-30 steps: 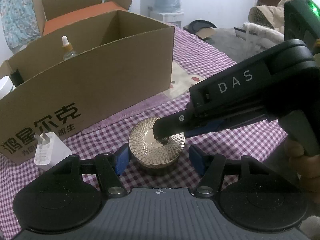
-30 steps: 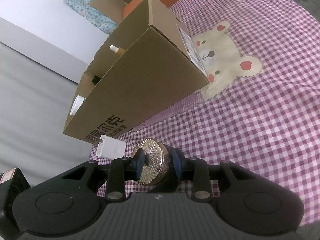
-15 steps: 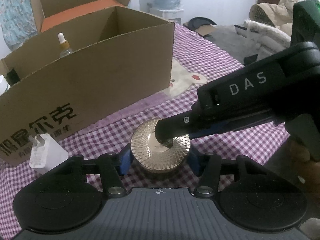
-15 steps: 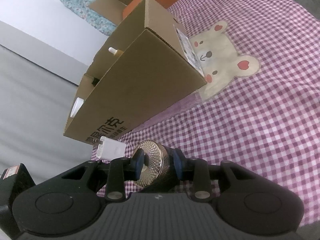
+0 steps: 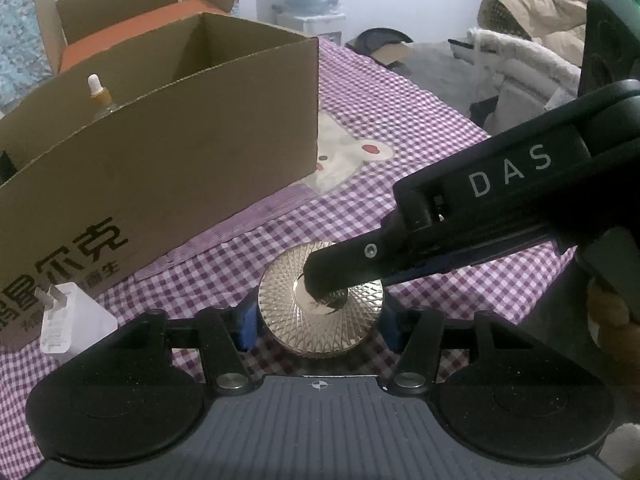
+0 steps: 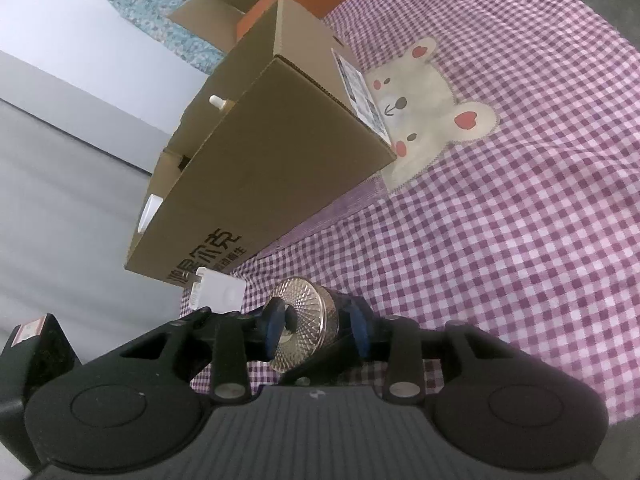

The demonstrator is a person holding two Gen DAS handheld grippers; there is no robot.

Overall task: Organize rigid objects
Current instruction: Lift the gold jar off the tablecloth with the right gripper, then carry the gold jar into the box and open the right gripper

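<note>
A round gold jar with a faceted lid (image 5: 288, 312) sits low over the purple checked cloth. My right gripper (image 6: 316, 326) is shut on it, one pad on the lid (image 6: 304, 316) and one underneath. In the left wrist view the right gripper's finger (image 5: 344, 264) lies across the lid. My left gripper (image 5: 318, 322) has its blue pads at the jar's two sides, closed in on it. A brown cardboard box (image 5: 160, 152) stands behind, open at the top.
A white plug adapter (image 5: 72, 320) lies by the box's front left corner and also shows in the right wrist view (image 6: 218, 290). A dropper bottle (image 5: 100, 94) stands inside the box. An orange box (image 5: 132, 24) stands behind. A bear patch (image 6: 424, 108) is on the cloth.
My left gripper has closed in from wide open until its pads meet the jar's sides. The right gripper has kept its hold on the jar and barely moved.
</note>
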